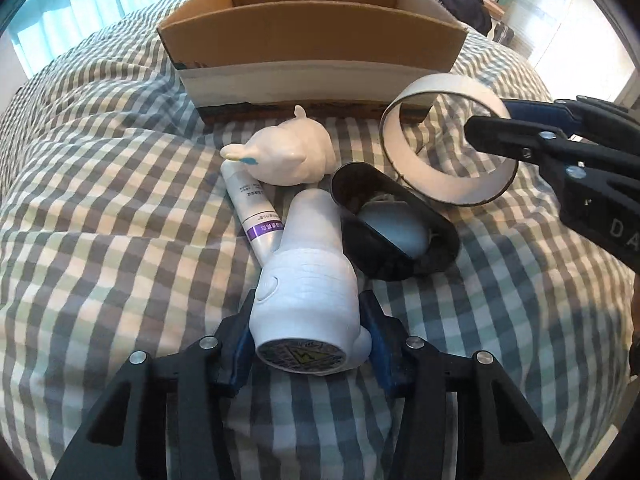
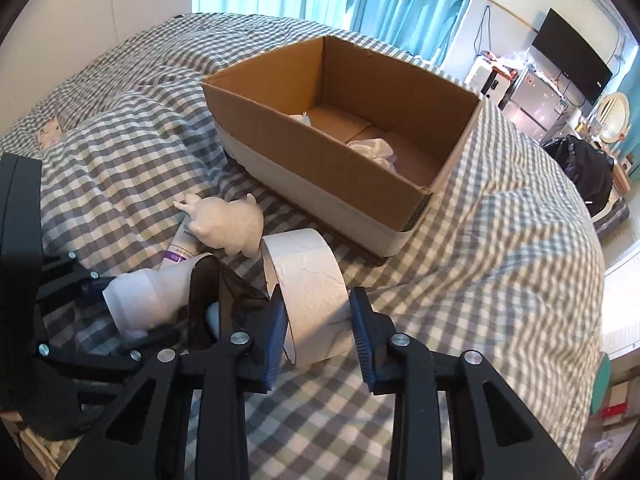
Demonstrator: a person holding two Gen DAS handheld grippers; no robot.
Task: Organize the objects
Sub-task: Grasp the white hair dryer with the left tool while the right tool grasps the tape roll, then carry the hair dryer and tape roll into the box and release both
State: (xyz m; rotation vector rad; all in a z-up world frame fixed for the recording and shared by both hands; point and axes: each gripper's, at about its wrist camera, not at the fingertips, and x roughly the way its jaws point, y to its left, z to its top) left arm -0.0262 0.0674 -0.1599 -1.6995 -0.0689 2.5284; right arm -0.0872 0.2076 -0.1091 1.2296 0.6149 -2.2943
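My left gripper [image 1: 308,344] is shut on the base of a white bottle-shaped figure [image 1: 308,280] that lies on the checked bedcover; its blue pads press on both sides. In the right wrist view the left gripper [image 2: 120,308] holds the same figure [image 2: 148,296]. My right gripper [image 2: 318,332] is shut on a white tape roll [image 2: 308,292], gripping it across its width, tilted on edge. From the left wrist view the right gripper [image 1: 492,120] has one finger before the roll [image 1: 424,184] and one behind. An open cardboard box [image 2: 280,120] stands behind.
Between the grippers lie a white animal figurine [image 1: 288,156], a tube with a purple band [image 1: 252,208] and a black oval case [image 1: 396,224] with a grey thing inside. The box [image 1: 312,36] holds crumpled white paper [image 2: 372,148]. Furniture stands beyond the bed at right.
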